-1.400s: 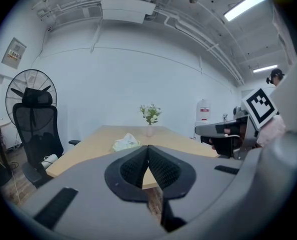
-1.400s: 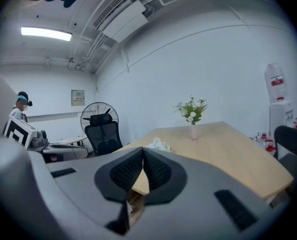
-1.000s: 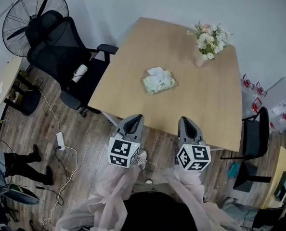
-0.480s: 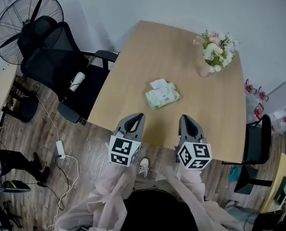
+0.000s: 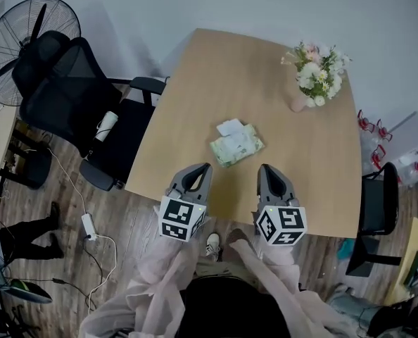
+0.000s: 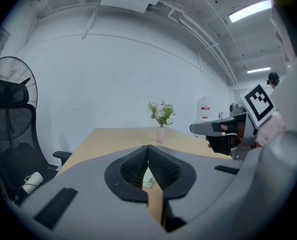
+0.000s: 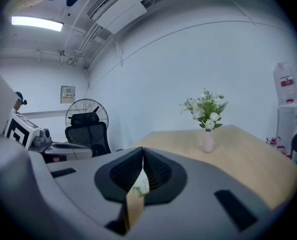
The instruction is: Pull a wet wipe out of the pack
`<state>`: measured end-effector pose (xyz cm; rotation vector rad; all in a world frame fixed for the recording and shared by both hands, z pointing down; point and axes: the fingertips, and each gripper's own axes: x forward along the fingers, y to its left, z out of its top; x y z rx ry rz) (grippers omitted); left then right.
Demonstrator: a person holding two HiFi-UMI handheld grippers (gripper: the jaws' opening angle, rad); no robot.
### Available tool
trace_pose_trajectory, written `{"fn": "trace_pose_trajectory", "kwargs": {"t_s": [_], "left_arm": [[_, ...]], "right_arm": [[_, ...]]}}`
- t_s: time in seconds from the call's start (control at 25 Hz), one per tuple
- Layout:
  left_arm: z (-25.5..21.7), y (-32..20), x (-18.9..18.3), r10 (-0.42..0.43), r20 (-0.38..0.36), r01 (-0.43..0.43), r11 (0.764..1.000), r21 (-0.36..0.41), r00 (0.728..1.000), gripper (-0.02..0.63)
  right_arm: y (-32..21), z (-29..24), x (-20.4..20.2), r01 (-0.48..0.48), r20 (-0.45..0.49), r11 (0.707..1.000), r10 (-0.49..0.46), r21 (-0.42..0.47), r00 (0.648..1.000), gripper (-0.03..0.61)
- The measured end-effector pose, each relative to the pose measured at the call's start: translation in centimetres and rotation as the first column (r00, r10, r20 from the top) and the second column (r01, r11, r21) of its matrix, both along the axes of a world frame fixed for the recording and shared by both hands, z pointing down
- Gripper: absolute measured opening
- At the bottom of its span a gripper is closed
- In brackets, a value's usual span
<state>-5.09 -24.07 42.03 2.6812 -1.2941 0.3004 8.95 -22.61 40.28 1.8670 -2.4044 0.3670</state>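
While your two grippers hover side by side over the near edge of the light wooden table (image 5: pixel 321 167), the pale green, soft rectangular wet wipe pack (image 5: pixel 238 146) lies flat at the centre of the head view, just above them. Its long axis runs from lower left to upper right, with a white piece (image 5: pixel 230 127) at its upper-left side. The fingers of your left gripper (image 5: pixel 204 168) and right gripper (image 5: pixel 264 168) are pressed together, holding nothing. Bare table separates them from the pack. A pink vase of white flowers (image 5: pixel 298 101) stands well apart at upper right, and a black mesh office chair (image 5: pixel 82 104) sits left of the table.
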Motion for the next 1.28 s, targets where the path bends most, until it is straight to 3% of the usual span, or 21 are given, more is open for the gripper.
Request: {"fn": "trace_pose_trajectory", "kwargs": {"t_s": [0.32, 0.76, 0.92, 1.28], "left_arm": [[0.6, -0.8, 0.6, 0.015, -0.013, -0.015, 1.000, -0.016, 1.000, 0.011], [1.2, -4.5, 0.9, -0.017, -0.023, 0.016, 0.999, -0.028, 1.000, 0.011], [1.8, -6.0, 1.0, -0.038, -0.028, 0.036, 0.998, -0.050, 0.999, 0.011], [3.8, -8.7, 2.3, -0.047, -0.024, 0.045, 0.994, -0.103, 0.999, 0.011]], "right_arm": [[-0.6, 0.6, 0.8, -0.026, -0.011, 0.999, 0.026, -0.018, 1.000, 0.014], [-3.9, 1.4, 0.5, 0.024, -0.027, 0.998, -0.026, -0.056, 0.999, 0.018], [-5.2, 2.6, 0.3, 0.064, -0.039, 0.993, -0.068, -0.101, 0.997, 0.094], [-8.2, 4.9, 1.1, 0.090, -0.033, 0.983, -0.096, -0.161, 0.995, 0.115]]}}
